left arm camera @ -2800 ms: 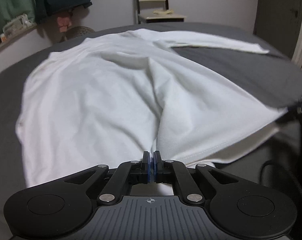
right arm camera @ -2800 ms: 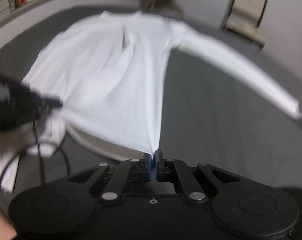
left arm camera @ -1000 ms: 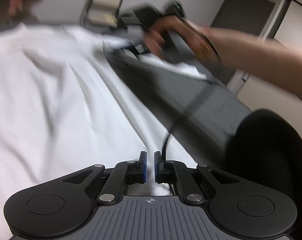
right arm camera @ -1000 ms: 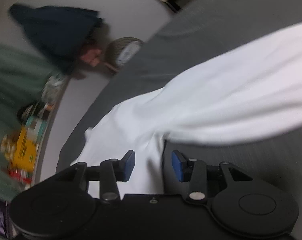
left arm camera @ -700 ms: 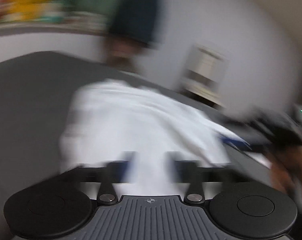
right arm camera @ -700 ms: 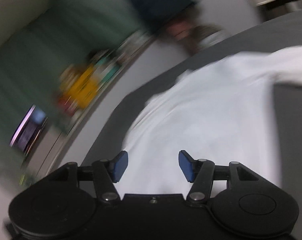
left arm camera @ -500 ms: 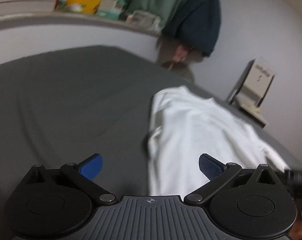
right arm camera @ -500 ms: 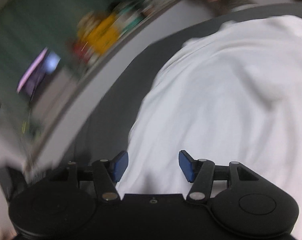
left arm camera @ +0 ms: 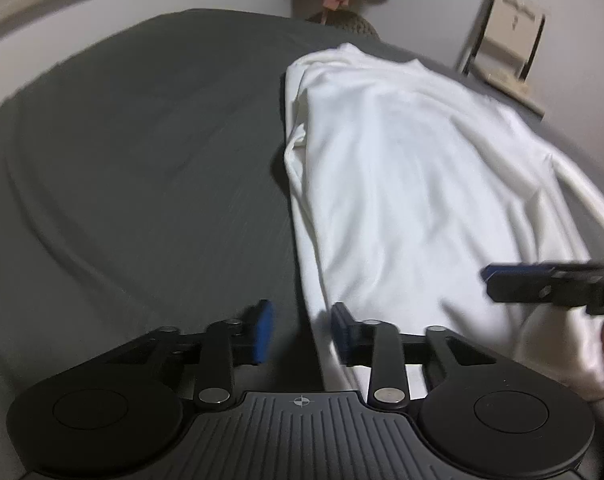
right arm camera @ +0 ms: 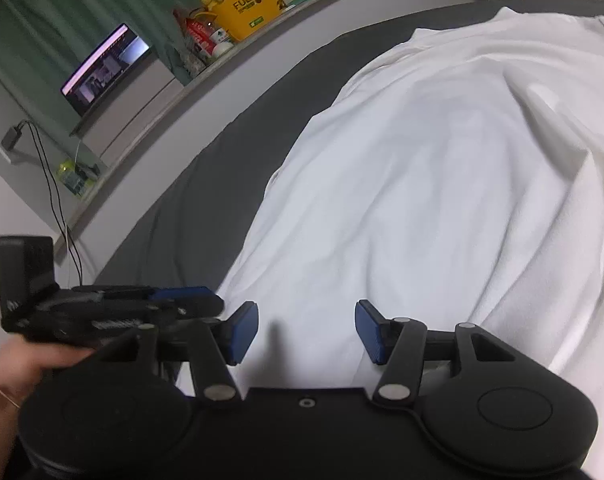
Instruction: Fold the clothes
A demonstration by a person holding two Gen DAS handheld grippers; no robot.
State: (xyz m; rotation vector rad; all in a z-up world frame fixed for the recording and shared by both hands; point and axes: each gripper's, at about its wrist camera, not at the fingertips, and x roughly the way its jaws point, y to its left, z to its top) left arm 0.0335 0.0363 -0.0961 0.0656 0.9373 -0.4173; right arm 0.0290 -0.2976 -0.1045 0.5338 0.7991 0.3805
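A white long-sleeved shirt (left arm camera: pixel 413 184) lies folded lengthwise on the dark grey bed (left arm camera: pixel 142 152); it fills the right wrist view (right arm camera: pixel 441 200). My left gripper (left arm camera: pixel 302 330) is open, its jaws straddling the shirt's near left folded edge, holding nothing. My right gripper (right arm camera: pixel 305 330) is open and empty just above the shirt's near end. The right gripper also shows at the right edge of the left wrist view (left arm camera: pixel 549 282), and the left gripper shows at the left of the right wrist view (right arm camera: pixel 114 308).
A ledge with a yellow box (right arm camera: pixel 250 4) and clutter runs along the bed's far side. A lit screen (right arm camera: pixel 106 66) stands beside it. A chair (left arm camera: pixel 505 52) stands by the wall beyond the bed. Cables (right arm camera: pixel 58 196) hang down the wall.
Both grippers let go of the shirt's hem and opened. They swung round to the shirt's near left edge. The left gripper's jaws have narrowed from half a second ago.
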